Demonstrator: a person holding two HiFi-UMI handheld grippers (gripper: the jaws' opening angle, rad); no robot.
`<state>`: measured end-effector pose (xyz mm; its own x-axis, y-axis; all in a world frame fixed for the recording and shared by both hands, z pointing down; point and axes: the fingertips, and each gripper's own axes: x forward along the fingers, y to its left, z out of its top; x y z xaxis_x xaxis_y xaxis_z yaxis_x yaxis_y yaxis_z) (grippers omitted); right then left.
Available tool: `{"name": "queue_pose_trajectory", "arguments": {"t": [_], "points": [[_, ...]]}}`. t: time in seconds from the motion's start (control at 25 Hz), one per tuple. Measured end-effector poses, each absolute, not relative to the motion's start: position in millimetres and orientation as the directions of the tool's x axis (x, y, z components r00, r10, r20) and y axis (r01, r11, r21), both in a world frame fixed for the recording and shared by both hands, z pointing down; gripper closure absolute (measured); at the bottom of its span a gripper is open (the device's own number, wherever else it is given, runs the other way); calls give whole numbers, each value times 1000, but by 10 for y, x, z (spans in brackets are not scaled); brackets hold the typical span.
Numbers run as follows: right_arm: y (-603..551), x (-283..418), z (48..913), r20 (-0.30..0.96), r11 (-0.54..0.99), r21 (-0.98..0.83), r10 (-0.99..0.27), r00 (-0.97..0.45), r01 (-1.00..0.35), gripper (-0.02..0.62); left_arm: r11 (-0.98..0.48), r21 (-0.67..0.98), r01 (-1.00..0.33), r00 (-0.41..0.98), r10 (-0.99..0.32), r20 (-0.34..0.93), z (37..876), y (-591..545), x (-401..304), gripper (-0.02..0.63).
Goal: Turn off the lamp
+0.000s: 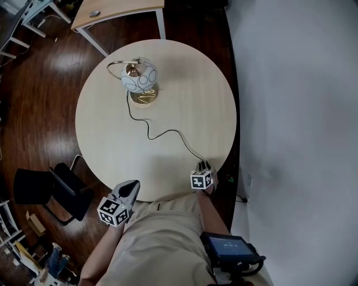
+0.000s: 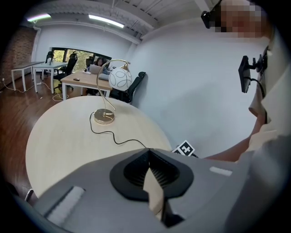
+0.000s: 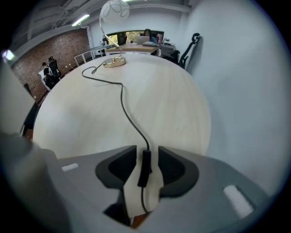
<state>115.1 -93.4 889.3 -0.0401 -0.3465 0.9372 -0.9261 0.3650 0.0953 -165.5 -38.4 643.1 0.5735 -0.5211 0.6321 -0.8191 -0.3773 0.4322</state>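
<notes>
The lamp with a white globe shade and a gold base stands at the far side of the round table; whether it is lit I cannot tell. Its black cord runs to the near right edge. There my right gripper points steeply down, open, with the cord's black inline switch between its jaws and a gap showing beside the switch. My left gripper hovers at the near left edge, shut and empty, aimed toward the lamp.
A wooden desk stands beyond the table and a black chair sits at its near left. A pale wall runs close along the table's right side. Dark wood floor surrounds the table.
</notes>
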Motion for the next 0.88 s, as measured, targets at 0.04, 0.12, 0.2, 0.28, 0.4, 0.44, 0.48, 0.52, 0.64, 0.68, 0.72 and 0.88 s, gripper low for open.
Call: {"name": "queue_pose_trajectory", "arguments": {"t": [0.04, 0.12, 0.2, 0.28, 0.4, 0.44, 0.48, 0.52, 0.64, 0.68, 0.72, 0.88], "points": [[-969, 1157, 8845, 932, 359, 100, -360, -39, -928, 449, -381, 434, -816, 578, -524, 626, 6433, -392, -1658, 604], [-1028, 1167, 8728, 922, 348, 107, -385, -38, -931, 448, -388, 440, -810, 587, -530, 612, 6433, -405, -1669, 604], [-1082, 1144, 8587, 909, 345, 106, -413, -50, -933, 448, -394, 447, -803, 596, -537, 597, 6430, -418, -1694, 604], [-1127, 1073, 8406, 892, 345, 99, -446, -70, -933, 448, -402, 455, -795, 607, -544, 579, 6420, -419, -1739, 604], [-1165, 894, 8059, 859, 350, 94, -503, -102, -932, 449, -417, 461, -784, 620, -557, 552, 6375, -383, -1842, 604], [-1174, 818, 7935, 845, 353, 92, -522, -114, -931, 449, -422, 461, -781, 624, -563, 542, 6355, -369, -1886, 604], [-1182, 740, 7807, 832, 355, 90, -541, -126, -931, 449, -427, 462, -778, 628, -569, 531, 6334, -356, -1933, 604], [-1190, 666, 7677, 817, 356, 88, -560, -137, -930, 460, -432, 462, -774, 631, -576, 520, 6314, -343, -1982, 604], [-1196, 506, 7355, 771, 335, 77, -618, -157, -939, 492, -448, 464, -764, 642, -592, 486, 6275, -298, -2132, 604], [-1195, 464, 7247, 755, 330, 78, -636, -160, -941, 492, -454, 464, -761, 646, -597, 475, 6265, -280, -2180, 605], [-1191, 417, 7133, 740, 327, 81, -653, -163, -942, 492, -460, 464, -757, 650, -600, 465, 6255, -262, -2225, 605], [-1058, 231, 6716, 691, 313, 56, -698, -189, -948, 492, -487, 464, -740, 668, -613, 422, 6220, -173, -2397, 604]]}}
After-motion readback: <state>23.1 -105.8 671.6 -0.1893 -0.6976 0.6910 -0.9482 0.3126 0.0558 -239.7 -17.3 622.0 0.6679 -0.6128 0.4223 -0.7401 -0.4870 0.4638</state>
